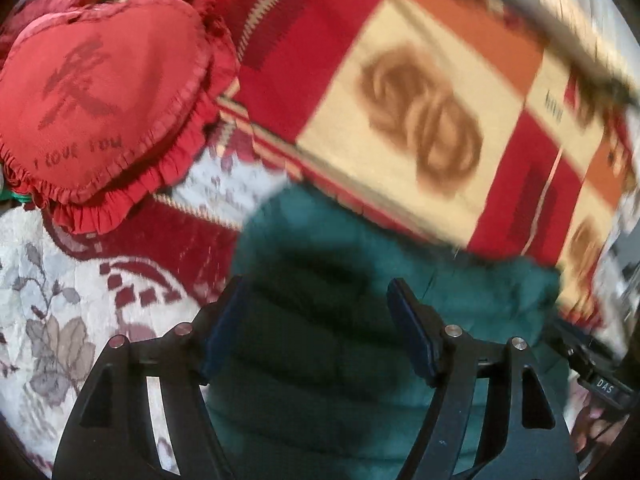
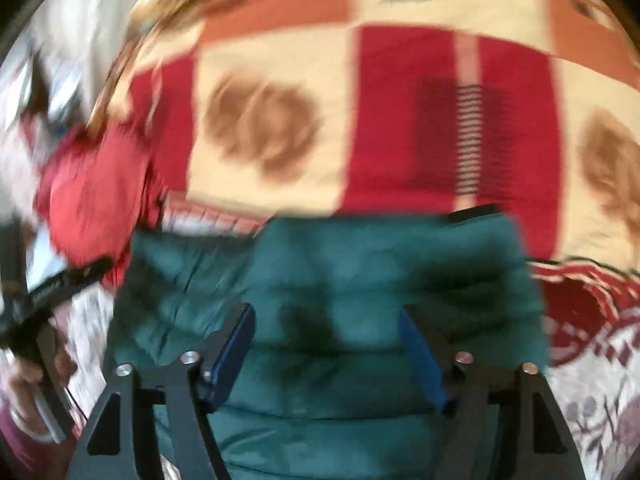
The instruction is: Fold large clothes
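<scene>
The puffy dark green quilted jacket [image 1: 360, 288] lies folded on the bed, at 12 o'clock under both tongs. The left gripper [image 1: 316, 300] and right gripper [image 2: 326, 328] are open and hold nothing. Both look equally near.

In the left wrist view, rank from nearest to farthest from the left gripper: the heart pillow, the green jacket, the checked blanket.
1. Green jacket: directly under and ahead of the left gripper, whose jaws stand open above it.
2. Checked blanket: beyond the jacket's far edge, ahead and to the right.
3. Heart pillow: upper left; its frill looks about as close as the blanket's edge, so 2 and 3 are hard to call.
</scene>
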`<state>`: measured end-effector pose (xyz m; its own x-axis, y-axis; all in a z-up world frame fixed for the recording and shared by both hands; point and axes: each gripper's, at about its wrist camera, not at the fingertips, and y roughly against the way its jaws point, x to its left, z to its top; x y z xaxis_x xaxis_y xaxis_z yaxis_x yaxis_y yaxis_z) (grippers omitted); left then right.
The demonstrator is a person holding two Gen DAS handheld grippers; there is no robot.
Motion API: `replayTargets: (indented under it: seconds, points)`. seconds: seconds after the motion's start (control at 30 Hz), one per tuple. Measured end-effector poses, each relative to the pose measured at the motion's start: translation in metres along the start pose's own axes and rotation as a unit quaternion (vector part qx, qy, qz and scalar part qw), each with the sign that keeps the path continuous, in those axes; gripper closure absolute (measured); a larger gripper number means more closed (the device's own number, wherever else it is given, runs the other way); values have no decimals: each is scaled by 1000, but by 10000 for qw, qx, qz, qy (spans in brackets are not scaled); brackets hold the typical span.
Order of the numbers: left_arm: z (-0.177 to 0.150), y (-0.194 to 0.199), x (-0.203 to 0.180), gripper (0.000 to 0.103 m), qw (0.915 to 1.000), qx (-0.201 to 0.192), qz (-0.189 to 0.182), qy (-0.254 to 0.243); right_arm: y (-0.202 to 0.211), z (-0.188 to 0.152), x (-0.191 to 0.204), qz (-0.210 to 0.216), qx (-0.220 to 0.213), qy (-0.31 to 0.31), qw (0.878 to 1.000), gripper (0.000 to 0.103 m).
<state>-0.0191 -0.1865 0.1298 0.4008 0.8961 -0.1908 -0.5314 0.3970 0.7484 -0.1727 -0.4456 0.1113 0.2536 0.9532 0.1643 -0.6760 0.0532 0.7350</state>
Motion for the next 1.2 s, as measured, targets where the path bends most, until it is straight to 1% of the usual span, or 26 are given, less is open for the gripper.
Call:
replayTargets:
  seconds: [0.07, 0.1, 0.17, 0.23, 0.3, 0.33, 0.4, 0.5, 0.6, 0.7, 0.77, 0.83, 0.87, 0.9, 0.97, 1.0, 1.1, 1.2]
  points:
    - [-5, -14, -3, 31, 9996, 102, 239, -81, -26, 4, 18, -276, 99, 320, 9991, 40]
    - [-5, -24, -3, 31, 9990, 158, 406, -98, -36, 8, 21, -399, 96, 387, 9984, 40]
    - [-5, -43, 3, 31, 9977, 328, 596, -38, -57, 15, 21, -612, 161, 412, 9971, 40]
    - [-6, -55, 10, 31, 9973, 397, 607, 101, -78, 18, 12, -746, 360, 261, 9962, 40]
    - [-7, -64, 18, 29, 9977, 348, 550, 210, -95, 15, -2, -660, 461, 22, 9967, 38]
    - [-7, -66, 18, 25, 9977, 334, 553, 199, -102, 12, -5, -636, 464, -22, 9969, 37]
    - [-9, -75, 18, 20, 9974, 335, 612, 160, -109, 9, -8, -626, 440, -62, 9971, 35]
    - [-9, -88, 24, 19, 9972, 469, 472, 355, -118, 5, -12, -582, 397, -142, 9974, 35]
    - [-9, -94, 27, 17, 9968, 478, 439, 467, -115, 2, -16, -506, 418, -234, 9976, 34]
    - [-8, -88, 22, 18, 9970, 429, 562, 306, -104, 4, -14, -522, 417, -259, 9974, 34]
    - [-8, -79, 18, 18, 9973, 350, 617, 195, -80, 3, -15, -414, 270, -476, 9976, 34]
    - [-9, -63, 9, 18, 9978, 185, 636, 11, -57, 1, -20, -261, 81, -646, 9975, 34]
    - [-9, -56, 6, 18, 9979, 117, 640, -52, -39, -2, -23, -346, -47, -657, 9972, 31]
    - [-11, -49, 3, 18, 9980, 51, 620, -106, -30, -4, -25, -457, -106, -628, 9969, 29]
    - [-14, -33, -6, 18, 9985, -117, 500, -197, -4, -11, -36, -720, -274, -516, 9957, 28]
    - [-16, -27, -10, 18, 9986, -183, 440, -236, 2, -14, -41, -811, -289, -486, 9951, 28]
    - [-22, -18, -24, 18, 9981, -260, 380, -404, 8, -25, -61, -1107, -208, -558, 9921, 28]
    - [-25, -25, -37, 18, 9976, -113, 430, -536, 5, -29, -81, -1248, -139, -692, 9897, 28]
